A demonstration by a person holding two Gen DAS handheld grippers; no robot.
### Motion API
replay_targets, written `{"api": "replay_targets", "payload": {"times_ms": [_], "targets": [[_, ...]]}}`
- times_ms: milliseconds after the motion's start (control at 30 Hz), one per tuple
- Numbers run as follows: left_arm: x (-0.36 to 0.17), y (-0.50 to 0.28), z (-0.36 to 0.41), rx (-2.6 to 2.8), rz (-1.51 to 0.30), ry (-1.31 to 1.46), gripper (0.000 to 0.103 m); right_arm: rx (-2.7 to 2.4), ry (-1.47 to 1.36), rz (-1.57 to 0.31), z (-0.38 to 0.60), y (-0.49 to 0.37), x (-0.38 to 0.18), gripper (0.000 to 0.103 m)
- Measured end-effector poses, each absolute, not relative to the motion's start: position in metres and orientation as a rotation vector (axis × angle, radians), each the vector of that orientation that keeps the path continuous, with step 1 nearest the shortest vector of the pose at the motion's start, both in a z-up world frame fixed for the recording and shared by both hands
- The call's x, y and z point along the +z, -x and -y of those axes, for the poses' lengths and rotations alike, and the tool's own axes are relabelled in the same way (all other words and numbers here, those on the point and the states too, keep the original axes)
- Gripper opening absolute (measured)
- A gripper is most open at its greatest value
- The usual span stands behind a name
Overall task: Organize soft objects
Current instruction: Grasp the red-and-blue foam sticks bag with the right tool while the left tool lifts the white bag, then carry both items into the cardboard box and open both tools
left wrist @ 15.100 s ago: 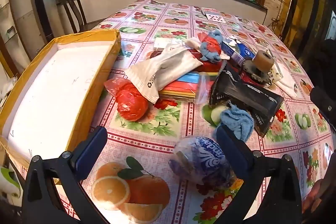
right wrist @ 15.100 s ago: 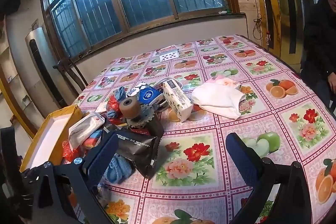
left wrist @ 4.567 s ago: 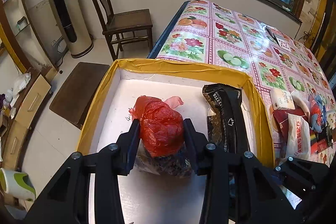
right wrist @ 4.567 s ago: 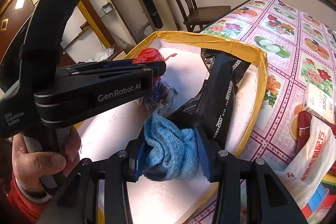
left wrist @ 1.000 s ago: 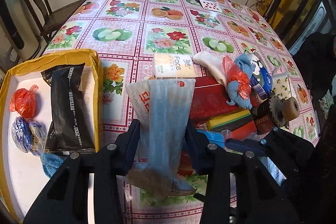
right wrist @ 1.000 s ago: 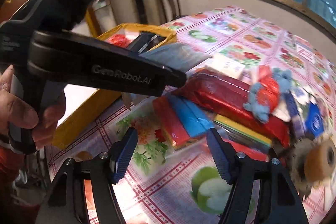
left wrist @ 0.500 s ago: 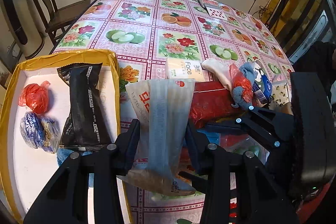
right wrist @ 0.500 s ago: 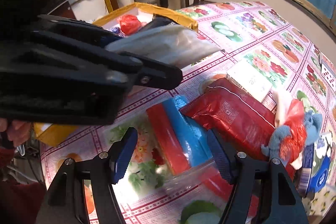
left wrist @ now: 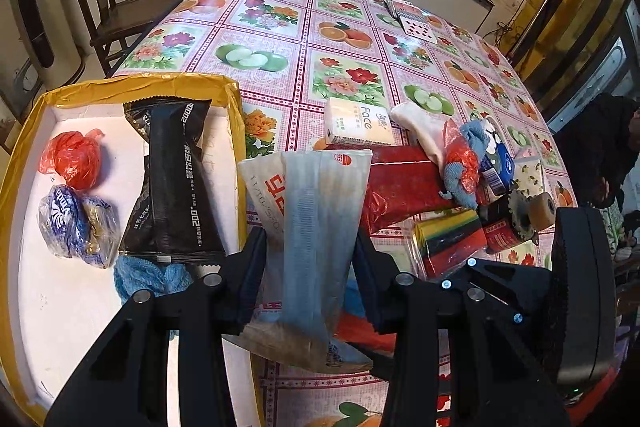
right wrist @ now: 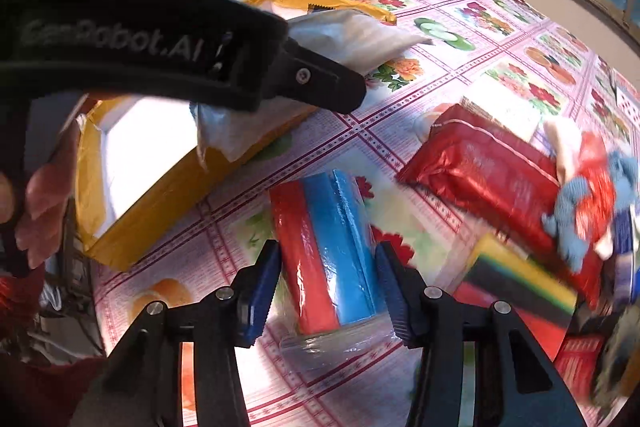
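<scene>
My left gripper (left wrist: 310, 255) is shut on a white plastic pouch (left wrist: 316, 211) with red print, held above the table just right of the yellow box (left wrist: 120, 85). On the box's white floor lie a red bag (left wrist: 72, 159), a blue-and-white bag (left wrist: 68, 219), a black packet (left wrist: 172, 183) and a blue cloth (left wrist: 148, 277). In the right wrist view my right gripper (right wrist: 328, 279) is shut on a red-and-blue pack (right wrist: 328, 239) wrapped in clear film, which lies on the tablecloth. The left gripper (right wrist: 344, 87) hangs above it with the pouch (right wrist: 360, 39).
A red foil pack (left wrist: 400, 183), a tissue pack (left wrist: 358, 125), a striped sponge pack (left wrist: 452, 241), a blue knitted toy (left wrist: 460, 183) and small tins crowd the table's right. A chair (left wrist: 116, 7) stands beyond the box. A hand (right wrist: 40, 199) holds the left gripper.
The right gripper's fingers have drawn in around the red-and-blue pack. The left gripper with the pouch has shifted left, toward the yellow box.
</scene>
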State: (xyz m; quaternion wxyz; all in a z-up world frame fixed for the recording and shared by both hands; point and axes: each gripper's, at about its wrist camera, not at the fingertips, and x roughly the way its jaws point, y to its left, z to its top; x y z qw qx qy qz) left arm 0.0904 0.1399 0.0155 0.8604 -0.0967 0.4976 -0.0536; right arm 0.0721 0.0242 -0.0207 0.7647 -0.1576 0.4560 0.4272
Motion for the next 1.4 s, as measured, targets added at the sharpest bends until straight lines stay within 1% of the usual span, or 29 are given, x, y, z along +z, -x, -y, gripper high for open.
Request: {"api": "replay_targets", "payload": {"times_ms": [233, 467, 600, 700, 900, 1133, 1200, 1300, 1333, 1367, 1400], "targets": [[0.032, -0.073, -0.144, -0.115, -1.004, 0.205, 0.041, 0.914, 0.152, -0.998, 0.014, -0.068, -0.016, 0.049], [0.049, -0.056, -0.172, -0.059, -0.962, 0.203, 0.041, 0.94, 0.016, -0.942, 0.018, -0.07, 0.014, 0.049], [0.053, -0.05, -0.202, 0.013, -0.951, 0.213, 0.041, 0.972, -0.018, -0.906, -0.007, -0.076, 0.038, 0.049], [0.048, -0.044, -0.228, 0.063, -0.952, 0.24, 0.041, 0.994, -0.029, -0.9, -0.04, -0.084, 0.045, 0.049], [0.03, -0.036, -0.269, 0.153, -0.979, 0.26, 0.041, 1.026, -0.046, -0.95, -0.104, -0.098, 0.036, 0.049], [0.003, -0.043, -0.291, 0.227, -1.025, 0.262, 0.041, 0.924, -0.07, -0.961, -0.133, -0.114, 0.02, 0.049], [-0.004, -0.045, -0.295, 0.244, -1.032, 0.273, 0.043, 0.867, -0.022, -0.963, -0.144, -0.119, 0.014, 0.049], [-0.01, -0.044, -0.298, 0.266, -1.021, 0.278, 0.049, 0.868, -0.036, -0.991, -0.156, -0.124, 0.005, 0.055], [-0.011, -0.043, -0.298, 0.276, -1.022, 0.273, 0.053, 0.873, -0.05, -0.996, -0.155, -0.124, 0.004, 0.058], [-0.011, -0.042, -0.299, 0.286, -1.018, 0.274, 0.067, 0.881, -0.062, -0.999, -0.153, -0.123, 0.004, 0.06], [-0.011, -0.041, -0.3, 0.297, -1.01, 0.278, 0.075, 0.885, -0.065, -0.993, -0.151, -0.121, 0.006, 0.061]]}}
